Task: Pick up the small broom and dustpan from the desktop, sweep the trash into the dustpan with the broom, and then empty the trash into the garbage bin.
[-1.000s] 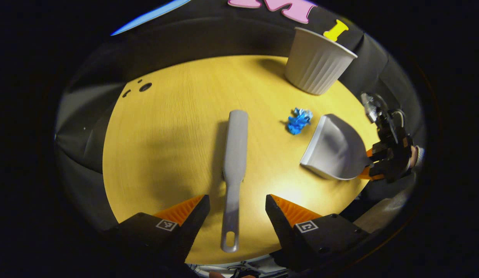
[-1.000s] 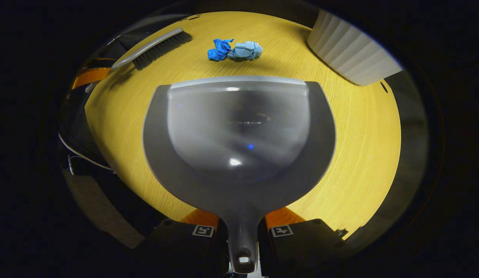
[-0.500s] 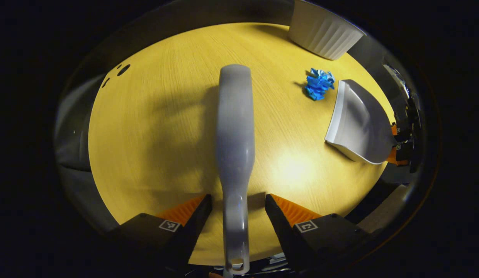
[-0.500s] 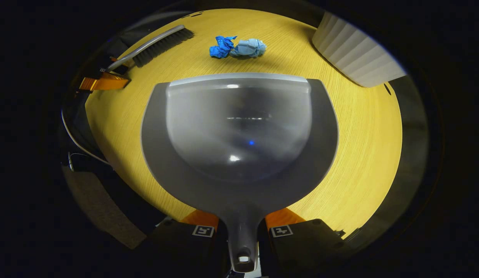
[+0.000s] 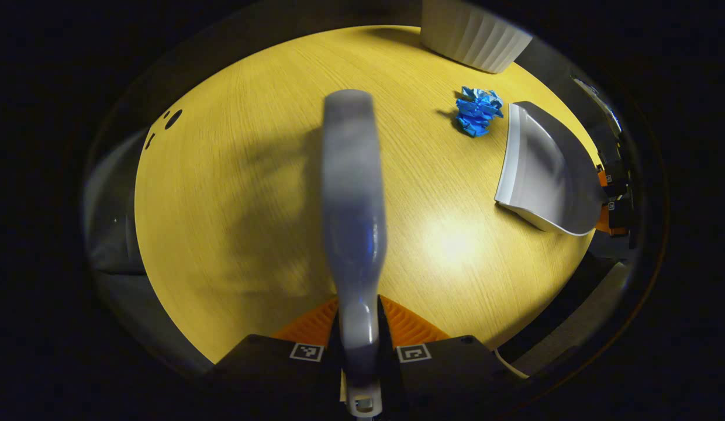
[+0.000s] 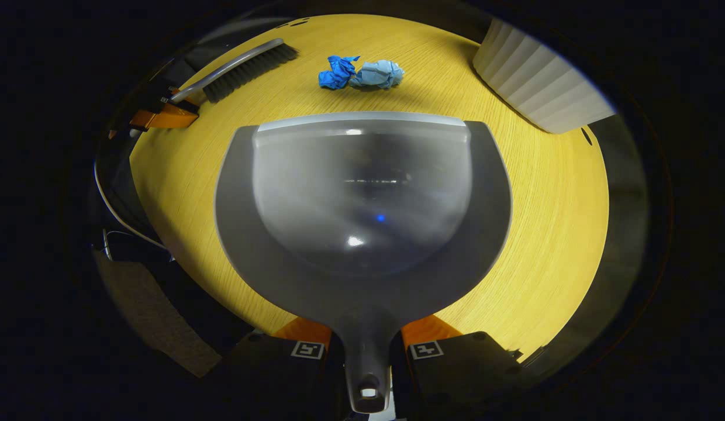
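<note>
Left gripper clamped on broom handle, brush pointing across worktop. Right gripper clamped on dustpan handle, lip facing blue trash for sweeping. Bin at far worktop corner.

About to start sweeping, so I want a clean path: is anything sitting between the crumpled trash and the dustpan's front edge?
Nothing visible does. In the right gripper view the trash lies on bare desktop just beyond the dustpan lip. The broom sits off to one side, the garbage bin to the other.
</note>
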`<state>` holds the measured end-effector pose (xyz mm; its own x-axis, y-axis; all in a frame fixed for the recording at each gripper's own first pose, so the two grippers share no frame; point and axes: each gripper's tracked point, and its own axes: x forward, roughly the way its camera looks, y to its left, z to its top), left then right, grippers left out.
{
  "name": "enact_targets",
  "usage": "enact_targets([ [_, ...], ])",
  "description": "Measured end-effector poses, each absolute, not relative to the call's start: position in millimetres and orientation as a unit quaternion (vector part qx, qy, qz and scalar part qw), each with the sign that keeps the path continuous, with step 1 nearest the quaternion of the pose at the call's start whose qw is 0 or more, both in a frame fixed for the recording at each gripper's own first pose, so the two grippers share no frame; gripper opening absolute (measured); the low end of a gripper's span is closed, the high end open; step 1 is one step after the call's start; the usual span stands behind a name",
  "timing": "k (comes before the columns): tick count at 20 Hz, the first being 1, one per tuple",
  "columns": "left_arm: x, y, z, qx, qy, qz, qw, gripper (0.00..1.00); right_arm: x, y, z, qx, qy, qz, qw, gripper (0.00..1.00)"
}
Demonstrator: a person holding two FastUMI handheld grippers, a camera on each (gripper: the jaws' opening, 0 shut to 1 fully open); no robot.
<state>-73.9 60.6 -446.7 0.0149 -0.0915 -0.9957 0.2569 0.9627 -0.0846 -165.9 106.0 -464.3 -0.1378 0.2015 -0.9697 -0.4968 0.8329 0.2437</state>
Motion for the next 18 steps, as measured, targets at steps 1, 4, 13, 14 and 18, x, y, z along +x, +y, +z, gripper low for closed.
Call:
enact_targets([
  [1, -66, 58, -447, 0.056, 0.679, -0.123, 0.722, 0.34, -167, 106, -464, -0.106, 0.705, 0.273, 0.647, 0.38],
  [4, -36, 43, -439, 0.029, 0.658, -0.116, 0.744, 0.24, -166, 106, -465, -0.107, 0.704, 0.279, 0.644, 0.43],
  [13, 33, -16, -438, 0.103, 0.664, -0.211, 0.710, 0.27, -167, 105, -461, -0.102, 0.706, 0.283, 0.642, 0.35],
  [14, 36, -21, -439, 0.112, 0.663, -0.218, 0.707, 0.27, -165, 106, -460, -0.101, 0.704, 0.283, 0.644, 0.35],
  [18, 30, -41, -436, 0.120, 0.668, -0.259, 0.687, 0.27, -163, 109, -459, -0.098, 0.699, 0.279, 0.651, 0.35],
])
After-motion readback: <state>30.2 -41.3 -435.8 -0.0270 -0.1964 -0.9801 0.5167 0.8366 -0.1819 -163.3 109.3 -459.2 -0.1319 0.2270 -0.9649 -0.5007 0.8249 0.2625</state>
